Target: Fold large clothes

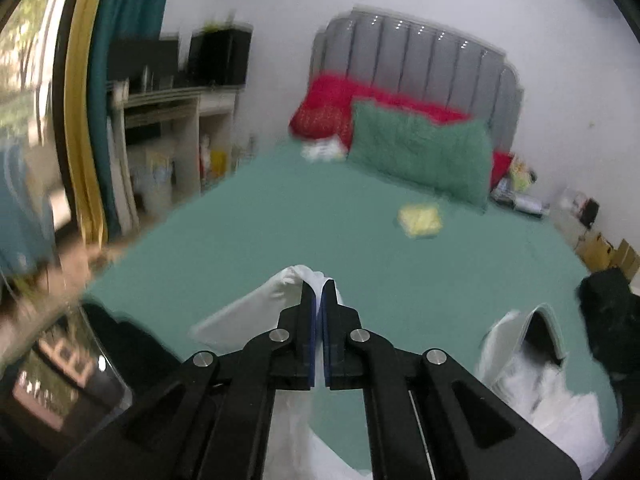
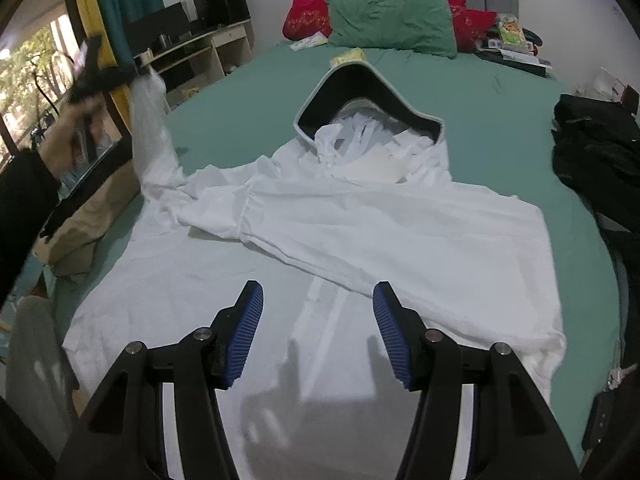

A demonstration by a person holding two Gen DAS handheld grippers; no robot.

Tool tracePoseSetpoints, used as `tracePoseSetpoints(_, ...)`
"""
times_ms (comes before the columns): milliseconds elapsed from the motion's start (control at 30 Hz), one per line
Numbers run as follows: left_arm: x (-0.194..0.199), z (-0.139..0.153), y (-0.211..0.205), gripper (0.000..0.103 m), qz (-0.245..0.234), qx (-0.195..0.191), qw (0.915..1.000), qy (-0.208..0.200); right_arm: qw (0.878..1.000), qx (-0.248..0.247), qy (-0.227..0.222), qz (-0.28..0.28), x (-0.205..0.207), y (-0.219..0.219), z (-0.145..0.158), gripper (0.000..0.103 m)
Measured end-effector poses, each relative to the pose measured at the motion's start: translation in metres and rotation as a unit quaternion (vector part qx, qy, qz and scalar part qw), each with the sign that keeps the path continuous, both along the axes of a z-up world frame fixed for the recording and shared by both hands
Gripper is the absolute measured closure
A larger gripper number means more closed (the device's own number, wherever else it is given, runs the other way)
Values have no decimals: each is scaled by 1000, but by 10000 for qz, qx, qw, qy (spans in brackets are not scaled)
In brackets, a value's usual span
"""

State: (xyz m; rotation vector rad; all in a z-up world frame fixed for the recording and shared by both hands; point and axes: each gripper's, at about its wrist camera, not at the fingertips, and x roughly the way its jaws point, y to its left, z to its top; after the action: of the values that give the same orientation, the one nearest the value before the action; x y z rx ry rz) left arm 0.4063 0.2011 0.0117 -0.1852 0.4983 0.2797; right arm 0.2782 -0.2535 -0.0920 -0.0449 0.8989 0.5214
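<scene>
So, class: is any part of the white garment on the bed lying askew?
Yes. The white garment has one sleeve lifted off the bed, pinched in the left gripper; its hood stands propped open.

Green sheet [image 2: 500, 128] covers the whole bed, running up to a grey padded headboard [image 1: 420, 60] against a plain white wall [image 1: 280, 8]. Upper left, daylight pours through a window [image 2: 28, 80] with trees outside, teal and yellow curtains [image 1: 104, 100] beside it. A pale desk with shelves [image 2: 208, 52] stands left of the bed, dark boxes on top.
</scene>
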Motion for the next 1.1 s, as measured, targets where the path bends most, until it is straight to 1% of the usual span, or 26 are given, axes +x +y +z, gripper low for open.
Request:
tracePoseSetpoints(67,-4,43,-39,100,-168,311,9990,-256,9999,72,-71,10,-6,-12,6,45)
tracePoseSetpoints(100,-7,54,-54,100,-235,406,9984,-331,9999,109,-97,14,-8,-18,8,45)
tracePoseSetpoints(133,-10,69,-78,100,-358,548,9969,-428,9998,145,-150,-11,-11,-26,11,45)
tracePoseSetpoints(167,-14,78,-94,100,-465,635,9958,-474,9996,184,-194,-18,-13,-32,13,45)
tracePoseSetpoints(233,-13,91,-143,100,-760,704,9934,-500,9991,352,-253,-41,-17,-49,17,45)
tracePoseSetpoints(300,-13,96,-184,100,-1123,758,9898,-429,9982,495,-303,-133,-20,-65,18,45)
tracePoseSetpoints(367,-11,81,-242,100,-1517,832,9846,-266,9967,696,-314,-265,-22,-86,18,45)
tracePoseSetpoints(400,-17,74,-257,100,-1646,817,9827,-208,9957,801,-318,-327,-23,-95,18,45)
tracePoseSetpoints(467,-14,44,-311,100,-2040,742,9762,48,9934,976,-332,-509,-27,-117,17,45)
tracePoseSetpoints(500,-15,34,-325,100,-2133,701,9743,148,9924,1017,-354,-590,-30,-127,17,45)
tracePoseSetpoints(533,-14,14,-348,100,-2318,596,9704,322,9915,1051,-365,-680,-33,-137,16,45)
tracePoseSetpoints(567,-13,-9,-370,100,-2617,388,9629,522,9903,1089,-363,-776,-35,-147,14,45)
tracePoseSetpoints(600,-10,-27,-379,96,-2849,171,9559,698,9891,1129,-364,-869,-39,-156,12,45)
tracePoseSetpoints(633,-5,-59,-396,87,-3198,-285,9404,1125,9881,1149,-354,-963,-41,-165,9,45)
tracePoseSetpoints(667,-3,-74,-404,72,-3297,-504,9329,1355,9873,1146,-325,-1055,-44,-173,7,45)
tracePoseSetpoints(733,-5,-112,-414,55,-3506,-1053,9124,1830,9861,1127,-247,-1192,-46,-183,0,45)
tracePoseSetpoints(767,-8,-121,-414,52,-3555,-1188,9067,1936,9856,1118,-189,-1255,-45,-189,-4,45)
tracePoseSetpoints(800,-10,-129,-409,52,-3562,-1264,9034,2026,9853,1100,-131,-1303,-43,-192,-8,45)
tracePoseSetpoints(833,-13,-132,-398,52,-3556,-1297,9023,2066,9852,1071,-67,-1340,-41,-193,-12,45)
tracePoseSetpoints(867,-18,-132,-386,51,-3532,-1291,9032,2068,9852,1037,3,-1363,-36,-194,-17,45)
tracePoseSetpoints(900,-21,-131,-366,51,-3436,-1240,9076,2070,9858,976,67,-1367,-30,-191,-20,45)
tracePoseSetpoints(967,-25,-128,-334,51,-3156,-1098,9198,2055,9886,812,145,-1259,-13,-179,-23,45)
tracePoseSetpoints(1000,-33,-126,-314,51,-2950,-972,9279,2061,9899,766,132,-1187,-6,-173,-22,45)
tracePoseSetpoints(1033,-34,-124,-289,51,-2713,-821,9367,2057,9915,726,101,-1076,6,-162,-20,45)
tracePoseSetpoints(1100,-32,-125,-243,51,-2299,-583,9492,2067,9938,687,25,-869,30,-141,-17,45)
